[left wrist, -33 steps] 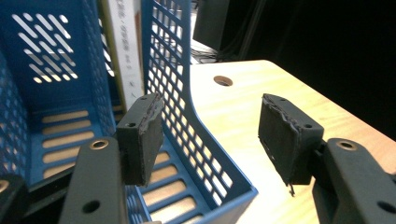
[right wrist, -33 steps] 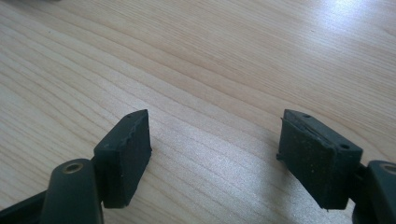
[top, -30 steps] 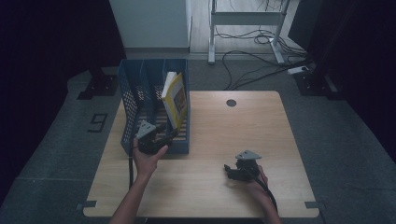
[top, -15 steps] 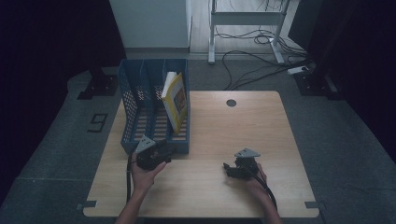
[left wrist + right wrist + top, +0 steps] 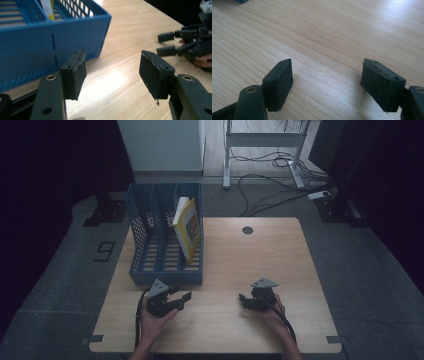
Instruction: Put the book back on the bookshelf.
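High view: yellow book (image 5: 188,227) leaning upright in rightmost slot of blue file rack (image 5: 145,242) on table (image 5: 260,250). Light, stiff, slick-covered; best pinched at top edge. Left gripper (image 5: 181,298) and right gripper (image 5: 244,300) both wide, empty.

A blue file rack (image 5: 165,275) stands just ahead of the left gripper (image 5: 182,299), blocking the way forward; a yellow book (image 5: 188,229) leans in its rightmost slot. Bare wooden table (image 5: 240,257) lies open between the left gripper and the right gripper (image 5: 244,301), and ahead of the right one.
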Action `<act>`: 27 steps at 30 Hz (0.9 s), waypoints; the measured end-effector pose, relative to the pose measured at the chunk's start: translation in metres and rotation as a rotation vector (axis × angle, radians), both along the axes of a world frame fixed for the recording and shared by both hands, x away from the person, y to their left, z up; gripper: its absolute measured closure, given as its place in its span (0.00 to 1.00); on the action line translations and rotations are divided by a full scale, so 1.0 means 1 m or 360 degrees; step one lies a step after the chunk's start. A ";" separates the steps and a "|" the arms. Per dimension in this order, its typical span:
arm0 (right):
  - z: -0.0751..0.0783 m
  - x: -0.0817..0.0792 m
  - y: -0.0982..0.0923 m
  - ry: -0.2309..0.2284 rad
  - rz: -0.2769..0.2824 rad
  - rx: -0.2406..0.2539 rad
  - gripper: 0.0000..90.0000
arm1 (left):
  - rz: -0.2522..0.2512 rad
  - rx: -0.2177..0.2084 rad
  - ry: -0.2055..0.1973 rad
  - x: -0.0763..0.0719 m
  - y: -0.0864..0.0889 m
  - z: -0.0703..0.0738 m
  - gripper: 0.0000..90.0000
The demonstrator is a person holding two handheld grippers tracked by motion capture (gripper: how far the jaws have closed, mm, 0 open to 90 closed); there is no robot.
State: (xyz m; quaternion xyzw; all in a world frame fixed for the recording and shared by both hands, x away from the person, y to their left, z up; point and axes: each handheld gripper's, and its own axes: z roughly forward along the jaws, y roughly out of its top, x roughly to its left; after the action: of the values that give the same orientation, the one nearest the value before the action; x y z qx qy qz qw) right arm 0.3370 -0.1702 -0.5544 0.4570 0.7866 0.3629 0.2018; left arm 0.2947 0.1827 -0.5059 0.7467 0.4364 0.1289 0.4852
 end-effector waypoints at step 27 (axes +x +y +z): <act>0.000 -0.001 0.000 -0.0005 -0.0014 -0.0007 0.27 | -0.0061 0.0052 0.0163 0.003 -0.005 -0.037 0.41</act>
State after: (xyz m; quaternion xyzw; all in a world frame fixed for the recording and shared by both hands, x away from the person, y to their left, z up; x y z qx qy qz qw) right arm 0.3362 -0.1700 -0.5546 0.4593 0.7851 0.3612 0.2057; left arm 0.2976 0.1778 -0.5429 0.7684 0.4440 0.0883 0.4523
